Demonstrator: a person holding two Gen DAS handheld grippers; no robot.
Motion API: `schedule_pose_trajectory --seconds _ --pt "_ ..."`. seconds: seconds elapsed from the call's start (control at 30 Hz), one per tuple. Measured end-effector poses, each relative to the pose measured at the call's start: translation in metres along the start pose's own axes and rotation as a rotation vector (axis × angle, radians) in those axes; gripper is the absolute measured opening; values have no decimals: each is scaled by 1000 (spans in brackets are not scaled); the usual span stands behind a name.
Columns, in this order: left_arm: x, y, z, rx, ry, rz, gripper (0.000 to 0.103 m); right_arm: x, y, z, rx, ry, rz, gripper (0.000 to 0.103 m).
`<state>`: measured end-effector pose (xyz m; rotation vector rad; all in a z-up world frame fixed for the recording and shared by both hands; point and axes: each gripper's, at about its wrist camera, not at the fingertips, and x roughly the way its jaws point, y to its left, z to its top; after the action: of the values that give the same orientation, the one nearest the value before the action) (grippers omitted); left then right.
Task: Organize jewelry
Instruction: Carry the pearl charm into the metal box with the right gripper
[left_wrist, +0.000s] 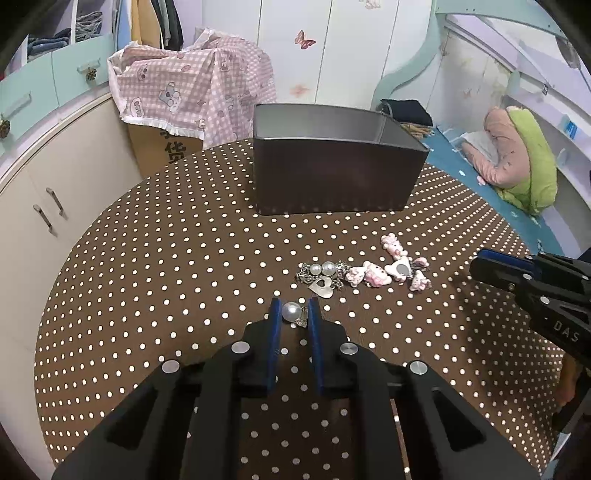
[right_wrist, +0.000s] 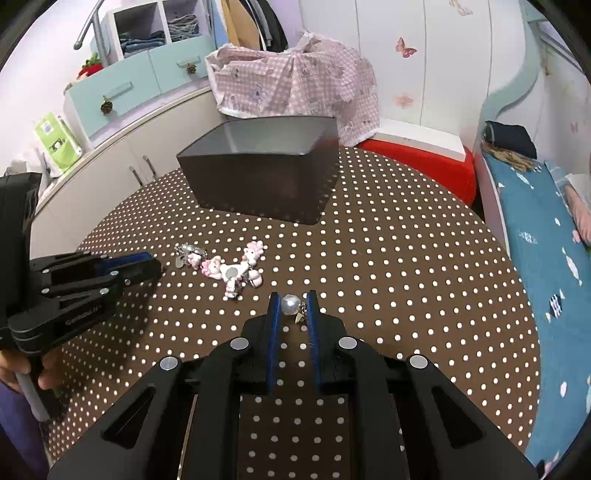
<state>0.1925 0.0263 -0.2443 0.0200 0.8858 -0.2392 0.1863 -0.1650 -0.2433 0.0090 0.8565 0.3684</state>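
- The inside floor of the dark box (left_wrist: 332, 177) is staying hidden behind its near wall, so what is lying in it cannot be made out from here.
- The small metal piece hanging beside each pearl is too tiny to read clearly.
- The left hand-held gripper (left_wrist: 294, 314) is pinching a pearl earring (left_wrist: 291, 311) between its blue pads, the jaws standing narrow around it; it is showing over the brown dotted tabletop (left_wrist: 166, 277).
- The right hand-held gripper (right_wrist: 291, 308) is likewise clamping a second pearl earring (right_wrist: 290, 304), the pearl sitting against the left pad and a silver dangle hanging at its right.
- In the right wrist view a hand (right_wrist: 22, 369) is gripping the other tool's handle at 9 o'clock, mostly cut off by the picture's edge.
- The remaining jewelry pile (left_wrist: 364, 273) is lying on the tabletop at 1 o'clock from the left tool's tips: pearls and a silver heart on the left of the pile, pink charms on the right.
- The box is standing beyond the pile at 12 o'clock.
- A pink checked cloth (left_wrist: 192, 85) is draping over a carton behind the tabletop, and a blue-covered bed (right_wrist: 546, 258) is running along at 3 o'clock.
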Motion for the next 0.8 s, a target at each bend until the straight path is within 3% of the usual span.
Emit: schedule_pose_trajectory --seconds 0.37,0.6,0.8 --pt "-34 -5 20 24 -96 -60 13 -13 7 25 -25 -44 -8 14" --pt "-47 -13 63 65 -154 -108 13 -22 11 56 -38 -102 -14 14" --pt "-33 -10 112 64 -138 -158 13 -21 10 102 -22 -154 16 14"
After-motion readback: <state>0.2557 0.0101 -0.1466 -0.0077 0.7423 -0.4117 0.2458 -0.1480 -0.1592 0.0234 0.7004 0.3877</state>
